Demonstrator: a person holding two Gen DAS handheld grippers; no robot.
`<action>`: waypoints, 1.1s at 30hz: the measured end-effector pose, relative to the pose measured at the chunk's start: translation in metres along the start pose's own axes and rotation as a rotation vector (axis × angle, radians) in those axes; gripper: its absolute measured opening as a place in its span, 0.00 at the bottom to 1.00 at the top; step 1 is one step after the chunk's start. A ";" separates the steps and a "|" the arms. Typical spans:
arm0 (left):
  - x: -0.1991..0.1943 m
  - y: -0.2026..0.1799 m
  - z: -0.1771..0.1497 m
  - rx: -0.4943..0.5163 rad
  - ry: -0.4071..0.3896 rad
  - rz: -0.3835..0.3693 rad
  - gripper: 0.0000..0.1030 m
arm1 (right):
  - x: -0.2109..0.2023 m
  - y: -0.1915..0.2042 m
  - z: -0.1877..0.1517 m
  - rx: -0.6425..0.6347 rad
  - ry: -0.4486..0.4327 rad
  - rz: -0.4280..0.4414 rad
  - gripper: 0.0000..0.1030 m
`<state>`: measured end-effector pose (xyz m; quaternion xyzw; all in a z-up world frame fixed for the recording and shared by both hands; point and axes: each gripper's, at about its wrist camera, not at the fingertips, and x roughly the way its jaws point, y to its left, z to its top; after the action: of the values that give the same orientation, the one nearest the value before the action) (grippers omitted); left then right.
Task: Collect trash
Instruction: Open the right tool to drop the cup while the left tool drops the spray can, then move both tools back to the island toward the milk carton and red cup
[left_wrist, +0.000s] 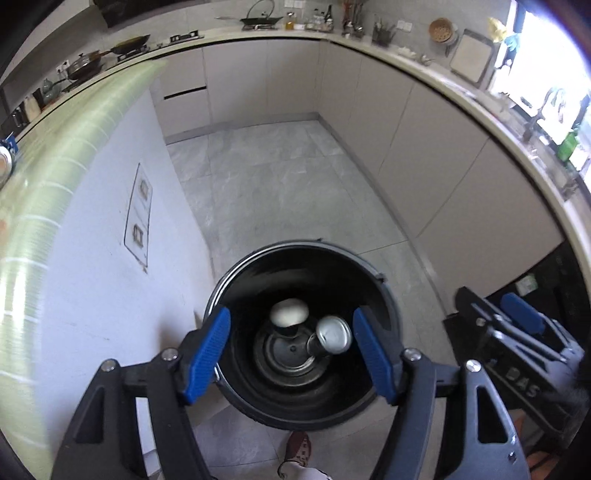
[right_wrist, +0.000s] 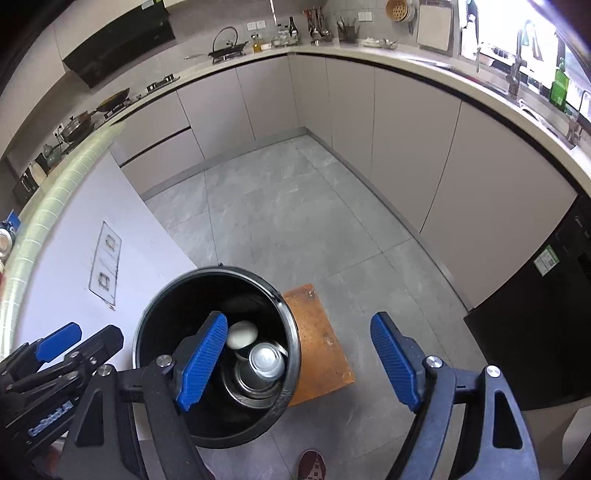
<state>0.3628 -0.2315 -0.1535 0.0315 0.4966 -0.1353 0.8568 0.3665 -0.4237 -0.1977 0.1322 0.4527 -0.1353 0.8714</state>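
A round black trash bin (left_wrist: 236, 387) stands on the kitchen floor, seen from above. Inside it lie a silver can (left_wrist: 332, 336) and a white rounded item (left_wrist: 289, 312). My left gripper (left_wrist: 291, 354) is open and empty, directly above the bin's mouth. In the right wrist view the same bin (right_wrist: 155, 332) holds the can (right_wrist: 266, 360) and the white item (right_wrist: 242, 333). My right gripper (right_wrist: 299, 362) is open and empty, over the bin's right rim. The right gripper shows in the left wrist view (left_wrist: 517, 332), and the left gripper in the right wrist view (right_wrist: 48, 354).
A white island side panel (right_wrist: 74, 258) with a pale green counter edge (left_wrist: 55, 166) stands left of the bin. A wooden stool (right_wrist: 317, 339) sits right of it. Grey cabinets (right_wrist: 406, 129) line the far walls, a black appliance (right_wrist: 535, 325) at right. A shoe (right_wrist: 312, 463) is below.
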 end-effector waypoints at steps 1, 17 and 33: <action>-0.011 0.001 0.002 0.002 -0.014 -0.002 0.69 | -0.009 0.002 0.001 0.003 -0.011 -0.003 0.79; -0.156 0.130 0.008 -0.052 -0.175 0.030 0.69 | -0.132 0.142 0.014 -0.058 -0.177 0.104 0.79; -0.199 0.373 -0.053 -0.207 -0.168 0.248 0.69 | -0.151 0.394 -0.059 -0.190 -0.168 0.259 0.79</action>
<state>0.3225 0.1771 -0.0390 -0.0074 0.4267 0.0210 0.9041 0.3785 -0.0200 -0.0637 0.0949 0.3680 0.0110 0.9249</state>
